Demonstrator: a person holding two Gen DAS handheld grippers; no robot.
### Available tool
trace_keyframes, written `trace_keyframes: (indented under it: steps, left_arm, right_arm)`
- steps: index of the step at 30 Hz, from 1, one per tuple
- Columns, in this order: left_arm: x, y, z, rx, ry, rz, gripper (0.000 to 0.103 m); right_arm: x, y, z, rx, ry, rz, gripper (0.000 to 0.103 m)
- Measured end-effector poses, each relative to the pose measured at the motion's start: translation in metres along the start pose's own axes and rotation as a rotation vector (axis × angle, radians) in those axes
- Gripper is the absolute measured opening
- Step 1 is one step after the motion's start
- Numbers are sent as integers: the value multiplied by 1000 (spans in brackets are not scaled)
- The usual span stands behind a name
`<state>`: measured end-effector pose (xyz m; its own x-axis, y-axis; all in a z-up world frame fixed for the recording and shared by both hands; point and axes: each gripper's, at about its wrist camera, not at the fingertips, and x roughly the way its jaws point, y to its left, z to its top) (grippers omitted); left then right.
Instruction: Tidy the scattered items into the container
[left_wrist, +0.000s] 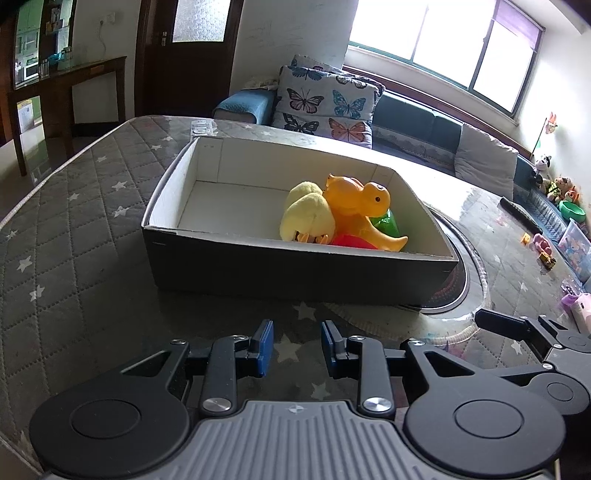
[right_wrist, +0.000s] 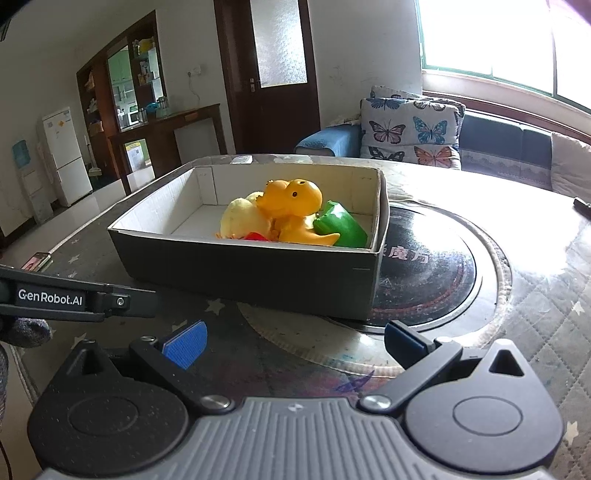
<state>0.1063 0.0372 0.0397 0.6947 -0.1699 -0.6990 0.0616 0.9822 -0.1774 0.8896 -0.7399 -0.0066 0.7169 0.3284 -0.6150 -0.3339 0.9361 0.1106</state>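
A dark cardboard box (left_wrist: 295, 273) (right_wrist: 240, 273) with a white inside stands on the quilted star-pattern table cover. Inside it lie an orange dinosaur toy (left_wrist: 354, 206) (right_wrist: 295, 206), a yellow plush (left_wrist: 304, 218) (right_wrist: 240, 218), a green pepper (left_wrist: 388, 223) (right_wrist: 341, 225) and a red item (left_wrist: 351, 242) (right_wrist: 256, 236), mostly hidden by the front wall. My left gripper (left_wrist: 297, 328) hovers short of the box's front wall, jaws a little apart with nothing between them. My right gripper (right_wrist: 293, 332) stands wide open and empty beside it, near the box's front right corner.
A round dark inset plate (right_wrist: 424, 273) lies under the box's right end. A phone (right_wrist: 37, 260) rests at the table's left edge, a dark remote (left_wrist: 517, 214) at the far right. Small toys (left_wrist: 543, 254) are scattered by the right edge. A sofa with a butterfly pillow (left_wrist: 325, 103) stands behind.
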Motion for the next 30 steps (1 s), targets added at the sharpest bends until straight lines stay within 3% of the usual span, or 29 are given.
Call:
trace_keyframes:
  steps: [30]
  left_arm:
    - [19, 2, 17, 16, 10, 68, 31]
  right_arm:
    - [23, -7, 12, 43, 48, 13, 103]
